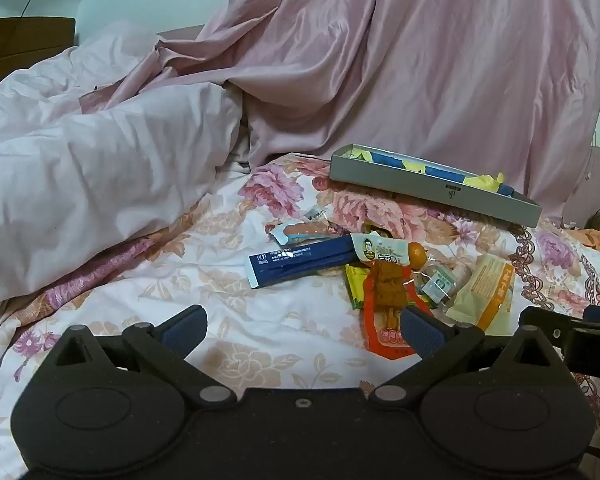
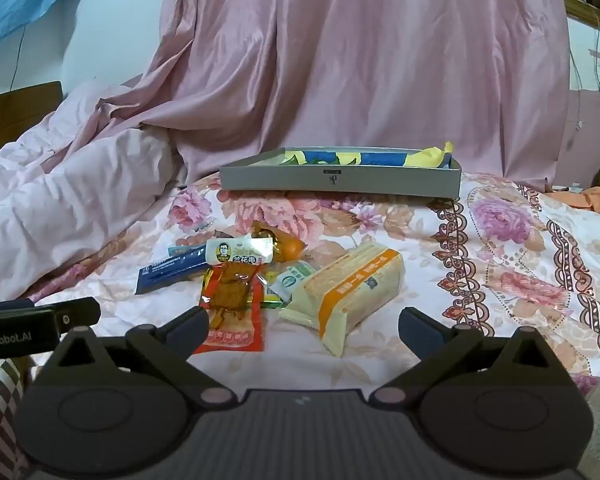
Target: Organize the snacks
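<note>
Left wrist view: the left gripper is hovering over the floral bedsheet, its jaws standing wide apart with nothing between them. A heap of snacks is lying at 1 o'clock from it: a long blue packet, a white sausage stick crossing its end, a red-orange pouch touching the right jaw's tip in the picture, and a pale yellow pack. The grey tray is sitting at 1 o'clock beyond the heap, apart from it, holding blue and yellow wrappers. A pink quilt is bunching at 10 o'clock.

Right wrist view: the right gripper is hovering with jaws wide apart and empty. The heap is lying at 12 o'clock, the pale yellow pack nearest. The grey tray is resting farther at 12 o'clock. The left gripper's tip is showing at 9 o'clock.
</note>
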Motion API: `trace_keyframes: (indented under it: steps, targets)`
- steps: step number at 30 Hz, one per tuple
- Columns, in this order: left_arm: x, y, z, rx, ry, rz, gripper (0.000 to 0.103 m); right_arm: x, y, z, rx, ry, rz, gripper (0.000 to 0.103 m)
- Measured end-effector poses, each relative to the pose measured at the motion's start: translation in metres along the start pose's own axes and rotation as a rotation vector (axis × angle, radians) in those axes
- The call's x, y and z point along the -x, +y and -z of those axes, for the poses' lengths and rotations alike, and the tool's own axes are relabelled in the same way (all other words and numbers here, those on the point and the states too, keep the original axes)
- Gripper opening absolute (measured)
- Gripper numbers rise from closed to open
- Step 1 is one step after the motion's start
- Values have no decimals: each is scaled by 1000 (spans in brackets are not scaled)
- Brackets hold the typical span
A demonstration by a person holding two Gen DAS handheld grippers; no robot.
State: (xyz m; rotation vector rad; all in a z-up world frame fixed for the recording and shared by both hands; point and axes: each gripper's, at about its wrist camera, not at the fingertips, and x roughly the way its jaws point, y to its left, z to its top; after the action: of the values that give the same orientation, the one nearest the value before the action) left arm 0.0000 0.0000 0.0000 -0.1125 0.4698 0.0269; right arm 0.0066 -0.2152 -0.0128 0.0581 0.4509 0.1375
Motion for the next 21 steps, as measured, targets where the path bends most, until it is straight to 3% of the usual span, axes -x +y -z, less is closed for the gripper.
trace_keyframes:
  steps: [21]
  targets:
    - [0,0,0,3,3,0,102,1,0,0,-2,-4,-1,103]
